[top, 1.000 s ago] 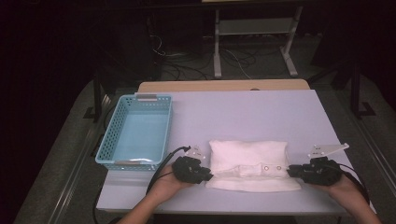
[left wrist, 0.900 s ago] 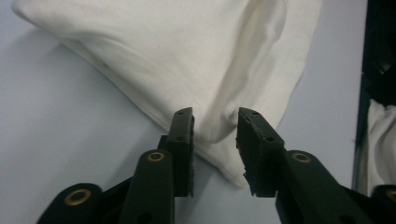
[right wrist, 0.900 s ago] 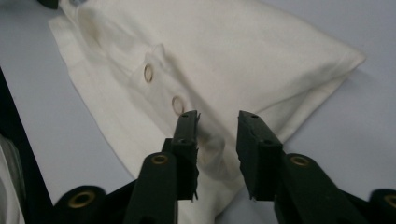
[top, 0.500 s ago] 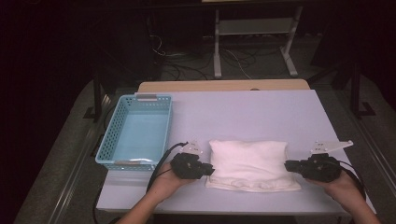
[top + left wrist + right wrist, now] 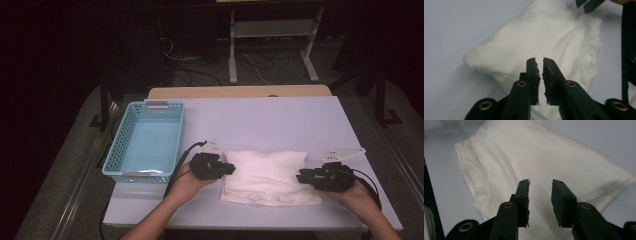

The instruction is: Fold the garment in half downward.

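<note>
Both grippers have drawn back off the folded white cloth (image 5: pixel 270 176), which lay pinned at its near edge a second ago. It lies flat near the front edge of the white table (image 5: pixel 280 120). Left gripper (image 5: pixel 231 168) sits at its left edge, jaws opened a narrow slit, nothing between them. Right gripper (image 5: pixel 299 176) sits at its right edge, jaws opened wider, holding nothing. Bare tabletop spreads behind; a blue basket (image 5: pixel 116 152) stands left.
</note>
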Motion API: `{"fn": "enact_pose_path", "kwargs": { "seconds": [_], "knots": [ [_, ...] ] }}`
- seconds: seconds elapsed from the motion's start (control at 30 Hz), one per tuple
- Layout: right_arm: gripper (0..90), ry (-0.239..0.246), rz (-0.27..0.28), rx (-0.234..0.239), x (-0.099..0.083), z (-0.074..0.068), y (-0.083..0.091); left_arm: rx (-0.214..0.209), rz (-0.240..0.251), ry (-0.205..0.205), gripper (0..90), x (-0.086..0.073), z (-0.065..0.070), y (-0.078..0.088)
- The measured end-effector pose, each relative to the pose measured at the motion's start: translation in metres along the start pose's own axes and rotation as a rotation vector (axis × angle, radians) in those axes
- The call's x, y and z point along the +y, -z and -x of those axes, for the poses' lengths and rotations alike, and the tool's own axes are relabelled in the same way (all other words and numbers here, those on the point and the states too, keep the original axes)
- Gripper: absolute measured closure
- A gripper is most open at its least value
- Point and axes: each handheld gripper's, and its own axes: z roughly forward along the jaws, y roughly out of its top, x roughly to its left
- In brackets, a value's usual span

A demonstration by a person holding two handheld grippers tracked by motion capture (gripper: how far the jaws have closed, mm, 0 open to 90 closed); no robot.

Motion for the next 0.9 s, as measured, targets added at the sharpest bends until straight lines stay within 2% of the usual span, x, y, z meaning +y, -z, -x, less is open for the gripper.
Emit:
{"fn": "enact_pose_path", "kwargs": {
  "seconds": [0.1,0.2,0.33,0.43,0.57,0.7,0.9],
  "knots": [
    [55.3,-0.002,0.01,-0.012,0.001,0.0,-0.003,0.026,0.023,0.017,68.3,0.008,-0.007,-0.003],
    [50.7,0.0,0.016,-0.019,0.003,-0.001,-0.005,0.046,0.032,0.015,58.4,0.014,-0.014,-0.007],
    [47.9,0.0,0.026,-0.022,0.004,0.0,-0.005,0.069,0.047,0.024,50.9,0.02,-0.021,-0.012],
    [46.0,0.001,0.029,-0.027,0.005,0.0,-0.006,0.093,0.035,0.024,45.7,0.024,-0.027,-0.017],
    [44.3,0.007,0.032,-0.031,0.005,0.001,-0.008,0.12,0.041,0.062,39.0,0.026,-0.037,-0.022],
    [43.2,0.005,0.033,-0.038,0.002,0.001,-0.006,0.155,0.022,0.095,31.9,0.025,-0.045,-0.027],
    [42.8,0.001,0.048,-0.053,-0.002,0.001,0.002,0.197,-0.024,0.119,30.8,0.018,-0.048,-0.031]
  ]
}}
